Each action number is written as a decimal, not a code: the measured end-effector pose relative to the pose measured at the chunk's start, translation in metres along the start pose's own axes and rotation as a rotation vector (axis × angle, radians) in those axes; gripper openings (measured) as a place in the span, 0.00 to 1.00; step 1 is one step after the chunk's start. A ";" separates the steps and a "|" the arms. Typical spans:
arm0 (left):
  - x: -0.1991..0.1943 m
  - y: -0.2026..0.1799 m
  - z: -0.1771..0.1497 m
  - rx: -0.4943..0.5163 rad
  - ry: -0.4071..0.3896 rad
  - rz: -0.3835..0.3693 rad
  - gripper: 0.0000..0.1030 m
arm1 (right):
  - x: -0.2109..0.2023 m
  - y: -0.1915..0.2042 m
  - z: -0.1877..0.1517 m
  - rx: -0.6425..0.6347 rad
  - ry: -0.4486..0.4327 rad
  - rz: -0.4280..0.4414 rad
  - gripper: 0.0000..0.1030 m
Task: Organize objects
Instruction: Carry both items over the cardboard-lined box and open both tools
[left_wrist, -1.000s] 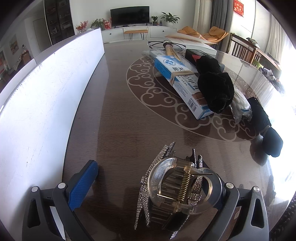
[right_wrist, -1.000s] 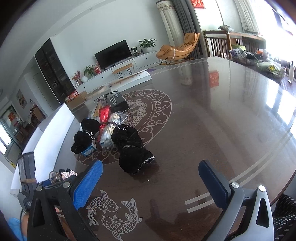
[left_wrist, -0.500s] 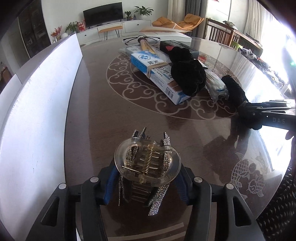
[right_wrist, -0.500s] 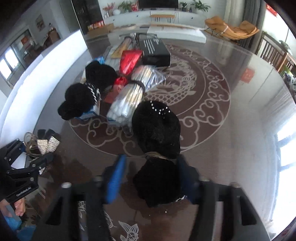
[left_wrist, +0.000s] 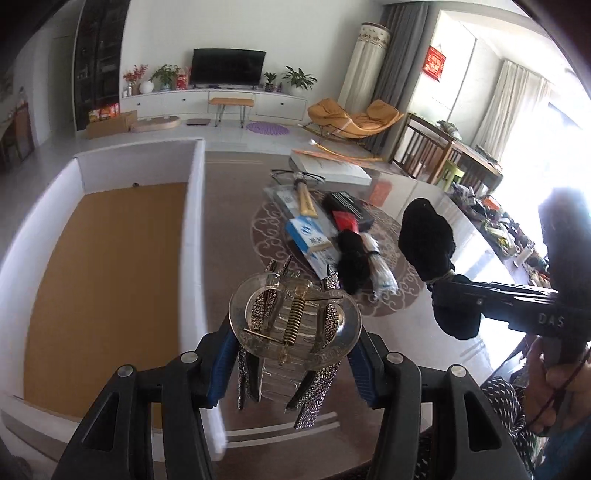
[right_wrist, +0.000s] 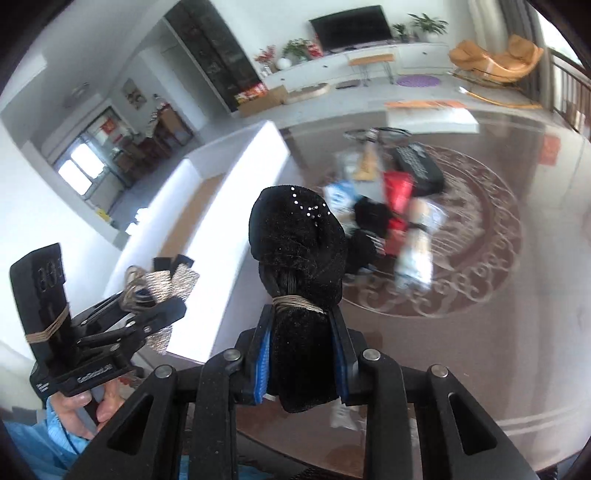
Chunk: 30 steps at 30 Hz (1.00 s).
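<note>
- Currently, left gripper (left_wrist: 291, 354): clamped on rhinestone hair claw (left_wrist: 293, 325), white box (left_wrist: 192, 236) to its left.
- Right gripper (right_wrist: 301, 354): clamped on black velvet bundle (right_wrist: 299, 266).

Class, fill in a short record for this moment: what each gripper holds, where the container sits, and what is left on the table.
left gripper: shut on clear plastic rhinestone hair claw
right gripper: shut on black velvet bundle tied with cord
container: white-walled box with brown floor, left of table items
left on table: blue-and-white carton, black case
</note>
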<state>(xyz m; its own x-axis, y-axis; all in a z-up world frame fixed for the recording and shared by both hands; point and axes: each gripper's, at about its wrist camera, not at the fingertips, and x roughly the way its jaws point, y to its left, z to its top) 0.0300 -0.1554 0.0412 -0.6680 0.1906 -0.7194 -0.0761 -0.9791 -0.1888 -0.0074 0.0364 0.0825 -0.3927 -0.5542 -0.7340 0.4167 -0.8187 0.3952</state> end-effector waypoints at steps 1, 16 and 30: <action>-0.008 0.016 0.005 -0.009 -0.012 0.044 0.52 | 0.003 0.024 0.007 -0.028 -0.011 0.047 0.27; 0.015 0.143 -0.002 -0.214 0.063 0.427 0.57 | 0.123 0.142 0.035 -0.149 0.096 0.126 0.76; 0.113 -0.104 -0.058 0.106 0.144 -0.017 0.99 | 0.037 -0.135 -0.087 0.141 0.027 -0.529 0.92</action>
<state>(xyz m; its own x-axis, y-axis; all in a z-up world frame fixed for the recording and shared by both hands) 0.0049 -0.0281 -0.0593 -0.5533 0.2083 -0.8065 -0.1692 -0.9761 -0.1361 -0.0071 0.1394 -0.0464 -0.4973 -0.0591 -0.8656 0.0537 -0.9979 0.0373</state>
